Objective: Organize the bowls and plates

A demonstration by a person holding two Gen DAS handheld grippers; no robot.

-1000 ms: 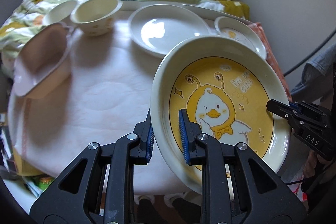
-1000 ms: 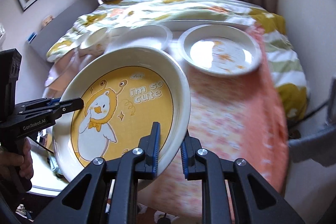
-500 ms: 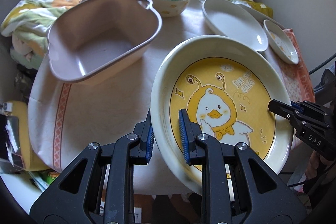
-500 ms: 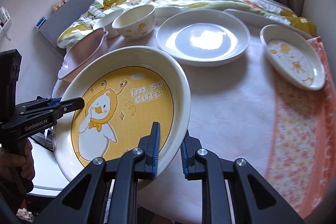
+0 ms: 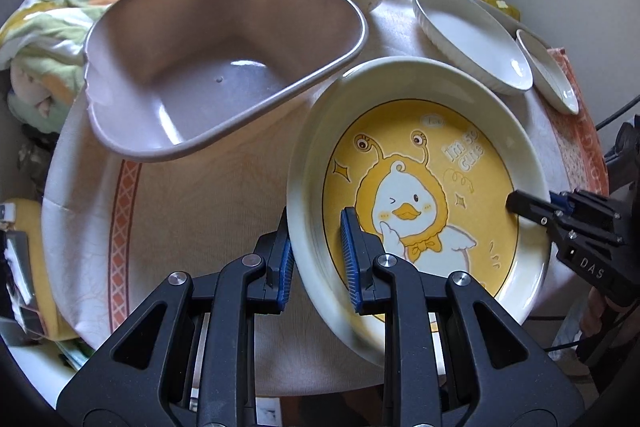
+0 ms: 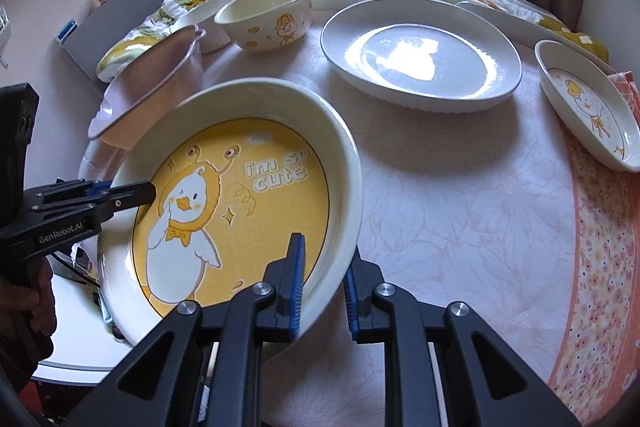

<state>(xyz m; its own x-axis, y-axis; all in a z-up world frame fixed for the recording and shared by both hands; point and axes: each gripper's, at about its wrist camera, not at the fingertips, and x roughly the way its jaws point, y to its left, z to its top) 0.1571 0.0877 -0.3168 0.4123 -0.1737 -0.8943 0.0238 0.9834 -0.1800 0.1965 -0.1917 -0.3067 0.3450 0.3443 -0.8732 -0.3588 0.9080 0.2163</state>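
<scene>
Since the earlier frame, the large cream oval plate with the yellow duck picture [image 5: 420, 187] has been carried from the white dishes across the round cloth-covered tabletop [image 5: 200, 211] and is now held tilted above its near edge, just beside the mauve plastic basin [image 5: 216, 67]. One rim is clamped by the left gripper [image 5: 316, 263], the opposite rim by the right gripper [image 6: 324, 279], each pair of blue-padded fingers [image 6: 298, 283] closed on it. A plain white oval plate [image 6: 420, 59], a duck-printed bowl [image 6: 268, 15] and a small duck plate [image 6: 588, 107] are set further back.
</scene>
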